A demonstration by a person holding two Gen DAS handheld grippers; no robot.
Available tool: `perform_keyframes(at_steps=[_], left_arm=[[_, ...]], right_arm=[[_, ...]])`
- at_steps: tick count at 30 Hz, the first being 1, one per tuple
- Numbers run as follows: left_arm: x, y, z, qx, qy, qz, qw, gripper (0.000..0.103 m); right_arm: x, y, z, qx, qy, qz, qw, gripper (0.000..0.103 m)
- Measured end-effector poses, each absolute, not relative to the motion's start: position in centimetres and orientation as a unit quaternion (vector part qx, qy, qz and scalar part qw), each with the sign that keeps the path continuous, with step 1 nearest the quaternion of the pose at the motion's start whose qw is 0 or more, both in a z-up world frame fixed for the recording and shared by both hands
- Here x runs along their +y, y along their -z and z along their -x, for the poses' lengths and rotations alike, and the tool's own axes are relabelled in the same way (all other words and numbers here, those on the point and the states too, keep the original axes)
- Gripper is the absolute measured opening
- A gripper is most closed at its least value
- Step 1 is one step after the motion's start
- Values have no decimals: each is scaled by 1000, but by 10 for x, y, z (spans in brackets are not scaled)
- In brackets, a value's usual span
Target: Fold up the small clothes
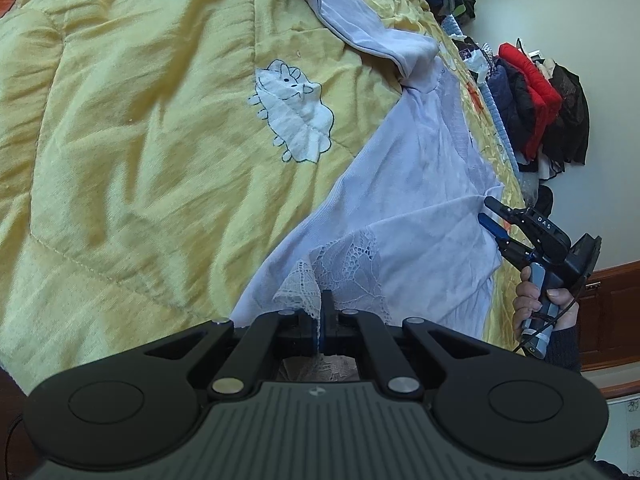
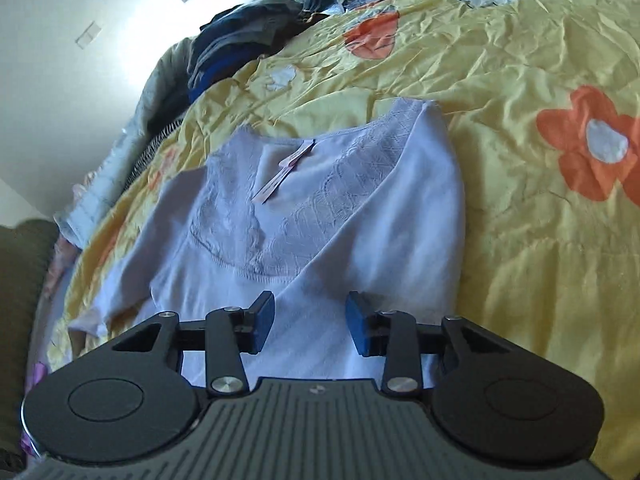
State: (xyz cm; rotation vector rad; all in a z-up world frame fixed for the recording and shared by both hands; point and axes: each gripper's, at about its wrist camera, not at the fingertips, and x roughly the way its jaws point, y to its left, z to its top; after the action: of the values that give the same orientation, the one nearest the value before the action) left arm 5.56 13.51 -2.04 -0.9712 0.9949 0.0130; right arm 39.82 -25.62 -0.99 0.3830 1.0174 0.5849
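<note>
My left gripper (image 1: 322, 312) has its fingers pinched tight on the lace edge of the white top (image 1: 420, 200), which lies spread on the yellow quilt (image 1: 140, 140) of the bed. Right gripper (image 2: 310, 322): fingers apart, approx. half open, nothing clamped, hovering over the top's lower part w/ cloth showing between the blue pads (image 2: 358, 328).
</note>
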Motion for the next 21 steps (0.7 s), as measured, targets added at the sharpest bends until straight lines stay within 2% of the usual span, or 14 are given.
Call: perform_keyframes(at_steps=[3, 4, 6, 7, 8, 9, 11, 14, 18, 21], left_arm=[[140, 21, -54, 460, -3, 462, 759, 5], [143, 20, -54, 459, -3, 469, 755, 10], [151, 14, -50, 438, -3, 481, 759, 34], [155, 9, -48, 425, -7, 480, 767, 59], [161, 0, -46, 408, -16, 474, 780, 80], [168, -9, -44, 390, -31, 464, 795, 84], [189, -24, -43, 361, -69, 446, 816, 85], [240, -28, -45, 324, -125, 480, 806, 85], [302, -12, -50, 269, -173, 560, 764, 84], [322, 0, -56, 248, -198, 575, 754, 84]], right_arm=[[-255, 9, -397, 482, -276, -180, 812, 47], [-253, 8, -395, 480, -279, -170, 814, 49], [-248, 6, -392, 476, -283, -152, 819, 53], [-246, 6, -392, 474, -285, -151, 819, 56], [-245, 6, -391, 473, -286, -151, 820, 56], [-245, 6, -391, 472, -287, -151, 820, 57], [-246, 7, -391, 471, -288, -156, 819, 58], [-246, 6, -391, 472, -285, -160, 819, 58], [-240, -8, -376, 458, -285, -154, 828, 61], [-231, -26, -356, 434, -321, -151, 828, 63]])
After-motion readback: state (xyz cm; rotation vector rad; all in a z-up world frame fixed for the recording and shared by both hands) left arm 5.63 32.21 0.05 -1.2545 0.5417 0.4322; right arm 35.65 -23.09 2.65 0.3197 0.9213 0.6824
